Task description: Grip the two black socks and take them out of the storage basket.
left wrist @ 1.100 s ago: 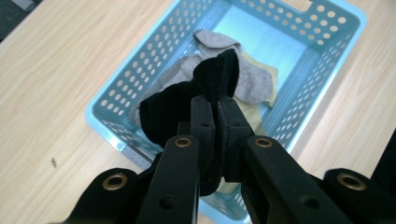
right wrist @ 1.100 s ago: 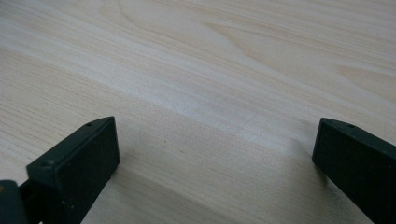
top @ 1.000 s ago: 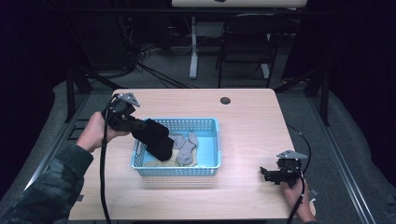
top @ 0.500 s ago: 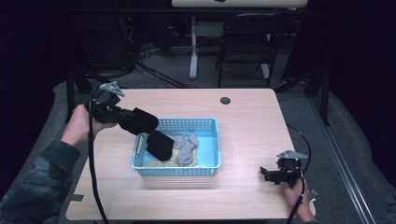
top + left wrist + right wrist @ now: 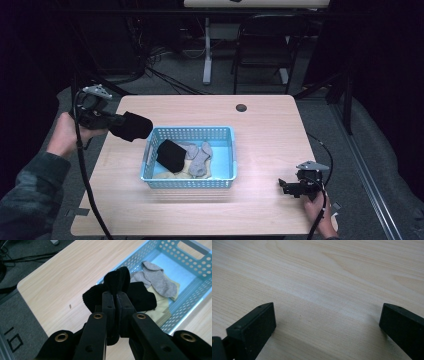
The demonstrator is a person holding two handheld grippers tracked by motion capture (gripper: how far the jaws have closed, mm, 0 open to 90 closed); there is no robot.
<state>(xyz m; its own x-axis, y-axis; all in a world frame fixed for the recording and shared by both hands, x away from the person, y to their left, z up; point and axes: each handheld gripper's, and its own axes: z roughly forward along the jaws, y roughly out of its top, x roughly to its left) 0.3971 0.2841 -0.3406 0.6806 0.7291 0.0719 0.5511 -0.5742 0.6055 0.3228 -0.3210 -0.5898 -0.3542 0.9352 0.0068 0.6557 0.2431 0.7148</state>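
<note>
Left gripper (image 5: 116, 120) clamped on a black knitted sock (image 5: 132, 126), held clear of the table at 10 o'clock from the pale-blue perforated plastic basket (image 5: 150, 150), likely for sorting out. Right gripper (image 5: 292, 187) open, parked at 4 o'clock on the light wooden table (image 5: 260, 130).

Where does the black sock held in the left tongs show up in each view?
High view: black sock at left, outside the blue basket.
Left gripper view: centre, pinched in the left tongs, basket beyond.
Right gripper view: not in it.
Shared landmark: the blue basket with grey socks.
</note>
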